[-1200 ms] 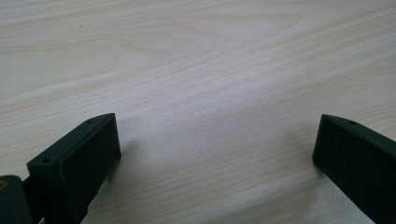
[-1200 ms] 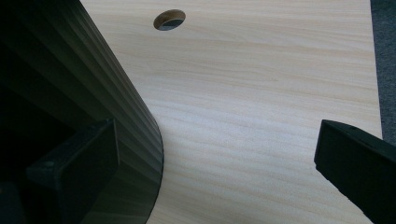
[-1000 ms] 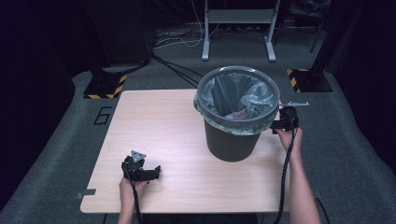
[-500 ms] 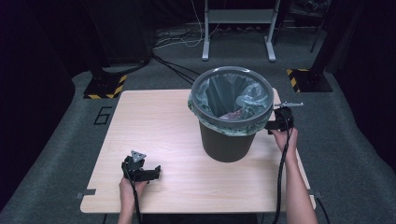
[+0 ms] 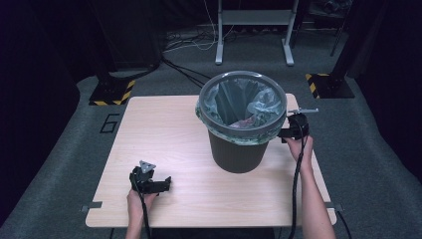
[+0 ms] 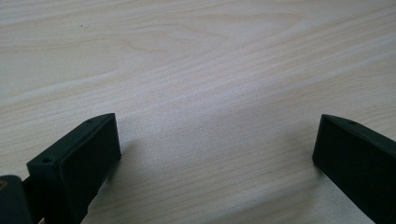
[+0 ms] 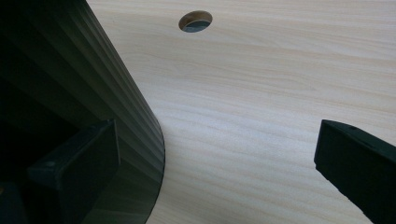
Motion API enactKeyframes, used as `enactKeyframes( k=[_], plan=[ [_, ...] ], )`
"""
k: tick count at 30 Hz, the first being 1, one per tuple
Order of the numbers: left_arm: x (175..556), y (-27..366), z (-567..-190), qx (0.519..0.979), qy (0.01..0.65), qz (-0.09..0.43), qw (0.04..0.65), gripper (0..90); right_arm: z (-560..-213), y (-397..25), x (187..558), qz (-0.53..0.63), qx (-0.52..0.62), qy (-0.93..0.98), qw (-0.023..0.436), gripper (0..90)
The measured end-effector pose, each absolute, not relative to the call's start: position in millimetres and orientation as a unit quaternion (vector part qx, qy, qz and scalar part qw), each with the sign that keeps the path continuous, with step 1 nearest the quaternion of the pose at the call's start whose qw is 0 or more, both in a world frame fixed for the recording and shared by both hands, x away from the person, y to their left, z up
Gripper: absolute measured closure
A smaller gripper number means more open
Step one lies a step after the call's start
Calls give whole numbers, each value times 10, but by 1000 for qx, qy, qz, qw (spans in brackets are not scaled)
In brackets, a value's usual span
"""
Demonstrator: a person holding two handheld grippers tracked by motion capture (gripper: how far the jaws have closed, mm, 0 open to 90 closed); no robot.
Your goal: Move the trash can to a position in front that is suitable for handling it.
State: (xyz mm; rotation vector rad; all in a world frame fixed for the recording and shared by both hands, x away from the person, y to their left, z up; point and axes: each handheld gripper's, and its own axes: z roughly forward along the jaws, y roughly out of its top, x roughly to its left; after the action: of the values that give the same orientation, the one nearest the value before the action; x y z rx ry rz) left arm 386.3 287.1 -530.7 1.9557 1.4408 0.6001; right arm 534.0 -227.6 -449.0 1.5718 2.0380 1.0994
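**Bin against the right gripper, nothing gripped yet**

While the left side sits idle, all the work is at the right edge of the tabletop.

Left: the left gripper (image 5: 166, 183) rests near the front edge of the pale wood-grain tabletop (image 5: 159, 134), toward its left corner, held in the person's left hand (image 5: 136, 200). In the left gripper view its jaws stand wide apart over bare wood, nothing between them. It has no part in the job for now.

Middle to right: the dark ribbed round plastic waste bin (image 5: 239, 149) stands upright on the right half of the tabletop, nearer the right edge than the middle. A translucent pale green bag liner (image 5: 244, 102) is folded over its rim; something pinkish lies inside, too small to tell.

Right: the right gripper (image 5: 284, 132) is at the bin's right side, just under the rim, held in the person's right hand (image 5: 301, 147). In the right gripper view the jaws are spread wide; the ribbed bin wall (image 7: 112, 93) crosses in front of one jaw, the other stands clear over wood. A round hole in the tabletop (image 7: 195, 21) shows beyond. Whether the gripper touches the wall I cannot tell.

Judgement: the bin looks to be shifted or steadied by the right gripper. No grasp made; closing on the rim or wall, or pushing on, is still ahead.
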Motion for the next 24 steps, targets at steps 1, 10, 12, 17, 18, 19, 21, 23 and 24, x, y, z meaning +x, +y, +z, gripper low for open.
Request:
enactKeyframes(
  k=[1,10,12,17,18,19,21,23,24],
  plan=[
    [3863,2870,-5307,742,547,228,314,8,-4487,-2250,5342,387,554,717,170,0],
    [3864,2870,-5306,742,547,227,314,8,-4472,-2125,5354,388,547,720,175,0],
    [3863,2869,-5307,741,548,226,315,8,-4472,-2112,5358,388,550,719,172,0],
    [3863,2870,-5307,742,547,227,315,8,-4452,-2060,5372,387,550,720,170,0],
    [3862,2869,-5307,742,548,226,315,8,-4444,-2046,5375,387,549,722,170,0],
    [3862,2869,-5307,742,548,226,315,8,-4444,-2046,5375,387,549,722,170,0],
    [3863,2869,-5307,742,548,226,315,8,-4432,-2008,5383,388,547,722,171,0],
    [3863,2870,-5307,742,547,227,315,8,-4420,-1970,5387,387,547,723,170,0],
    [3864,2870,-5307,742,547,227,315,8,-4419,-1958,5391,387,545,724,171,0]
  ],
)
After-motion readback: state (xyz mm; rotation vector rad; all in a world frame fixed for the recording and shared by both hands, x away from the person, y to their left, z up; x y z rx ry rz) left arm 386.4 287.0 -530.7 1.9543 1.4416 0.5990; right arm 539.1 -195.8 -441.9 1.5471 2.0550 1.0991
